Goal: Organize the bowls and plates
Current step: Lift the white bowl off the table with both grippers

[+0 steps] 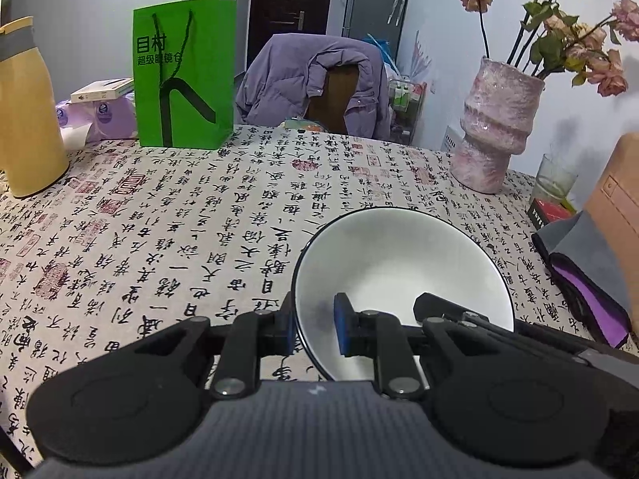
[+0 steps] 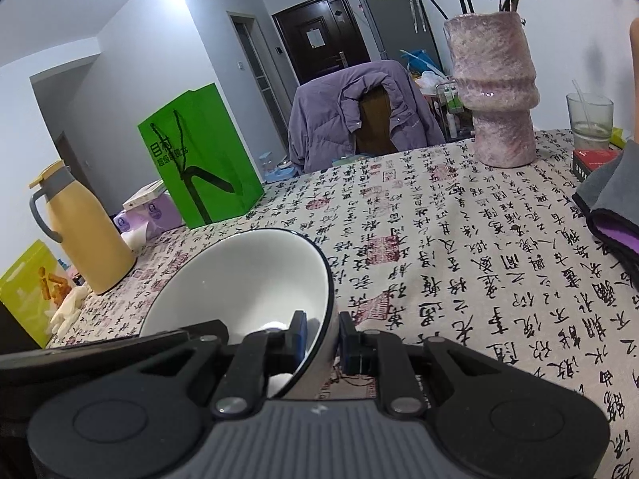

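Here, in the left wrist view, the left gripper [image 1: 315, 325] is angling downward over the calligraphy-print tablecloth [image 1: 159, 239], its two blue-padded fingers pinching the near-left rim of a white bowl [image 1: 399, 263] with a dark edge. One pad is sitting inside the bowl, the other outside the wall. The right gripper's black fingers [image 1: 443, 305] are reaching into the bowl from the right. A green paper bag [image 1: 185, 72], a yellow flask [image 1: 26, 107] and a pink vase [image 1: 499, 123] are standing at the table's far side.

In the right wrist view, the right gripper [image 2: 322, 341] is likewise tilting down, its jaws clamping the bowl's [image 2: 247, 275] right rim, one pad inside and one outside. The left gripper [image 2: 120, 343] is showing as a black bar at the bowl's near-left edge. The bowl is tipping toward the camera, in front of the flask [image 2: 88, 235] and bag [image 2: 203, 155].
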{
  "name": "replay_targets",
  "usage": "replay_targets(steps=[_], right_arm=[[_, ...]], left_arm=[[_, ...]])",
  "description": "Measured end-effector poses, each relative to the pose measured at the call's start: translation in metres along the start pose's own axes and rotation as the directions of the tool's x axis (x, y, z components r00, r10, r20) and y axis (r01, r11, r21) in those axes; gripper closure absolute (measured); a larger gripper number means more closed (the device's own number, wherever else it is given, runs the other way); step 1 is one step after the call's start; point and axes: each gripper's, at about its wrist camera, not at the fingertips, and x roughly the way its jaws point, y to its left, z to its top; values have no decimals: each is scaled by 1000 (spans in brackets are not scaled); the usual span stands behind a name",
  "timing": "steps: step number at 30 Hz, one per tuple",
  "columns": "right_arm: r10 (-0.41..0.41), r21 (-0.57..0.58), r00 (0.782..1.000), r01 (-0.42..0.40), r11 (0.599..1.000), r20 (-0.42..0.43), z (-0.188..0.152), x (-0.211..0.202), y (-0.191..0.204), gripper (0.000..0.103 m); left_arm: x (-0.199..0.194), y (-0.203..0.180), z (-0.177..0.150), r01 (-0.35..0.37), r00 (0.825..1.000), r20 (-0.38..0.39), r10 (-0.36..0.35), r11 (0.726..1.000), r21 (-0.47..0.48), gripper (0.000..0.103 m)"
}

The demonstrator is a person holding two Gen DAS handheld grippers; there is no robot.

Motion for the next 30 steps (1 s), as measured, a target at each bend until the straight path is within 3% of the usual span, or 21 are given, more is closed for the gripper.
replay_targets(steps=[30], right_arm=[[-9,-16,997,10,1000,79,-22,-57,61,87]], left_arm=[[-71,39,-15,22,997,72,-21,1000,-10,85]])
